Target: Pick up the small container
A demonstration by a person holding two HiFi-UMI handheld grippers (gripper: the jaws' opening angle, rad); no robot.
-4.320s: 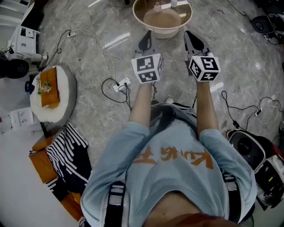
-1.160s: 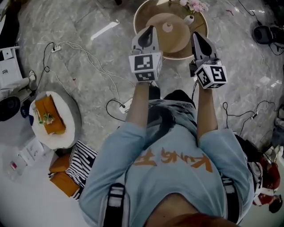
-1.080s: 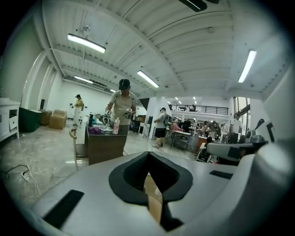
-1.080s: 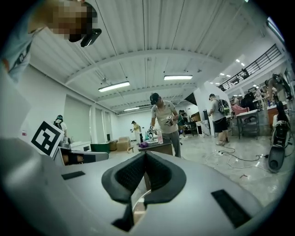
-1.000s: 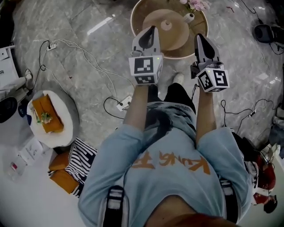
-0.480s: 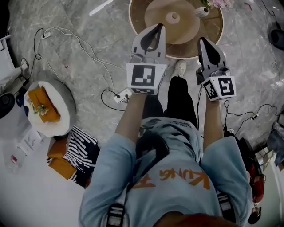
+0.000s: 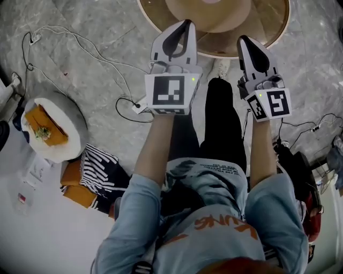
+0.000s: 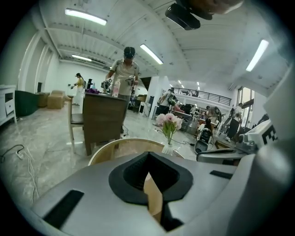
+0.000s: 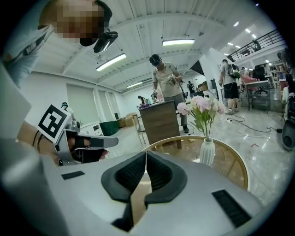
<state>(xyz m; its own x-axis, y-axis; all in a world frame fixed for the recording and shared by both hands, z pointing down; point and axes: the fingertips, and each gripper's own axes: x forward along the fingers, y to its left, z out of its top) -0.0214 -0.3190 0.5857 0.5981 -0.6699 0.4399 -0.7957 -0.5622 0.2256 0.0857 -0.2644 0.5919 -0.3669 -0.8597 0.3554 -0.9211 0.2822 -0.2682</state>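
Note:
The small container shows in none of the present views. In the head view my left gripper (image 7: 184,25) and right gripper (image 7: 246,40) reach side by side over the near rim of the round wooden table (image 7: 268,24). The left gripper (image 8: 148,155) is shut and holds nothing. On the right gripper (image 9: 145,154) the jaws stand together and are just starting to open, with nothing between them. A raised round disc (image 7: 209,7) lies on the table. Beyond both jaws a white vase of pink flowers (image 9: 207,152) (image 8: 168,146) stands on the table (image 8: 110,148).
On the marble floor to the left are a white round stool (image 7: 75,126) with an orange item, a striped bag (image 7: 99,172) and white cables (image 7: 80,48) with a power strip (image 7: 140,105). A wooden cabinet (image 8: 103,120) and people (image 9: 166,78) stand behind the table.
The person has stepped closer to the table. The table has slid up and grown larger in the head view, and the small container on the disc has left the top edge. Both grippers stay forward.

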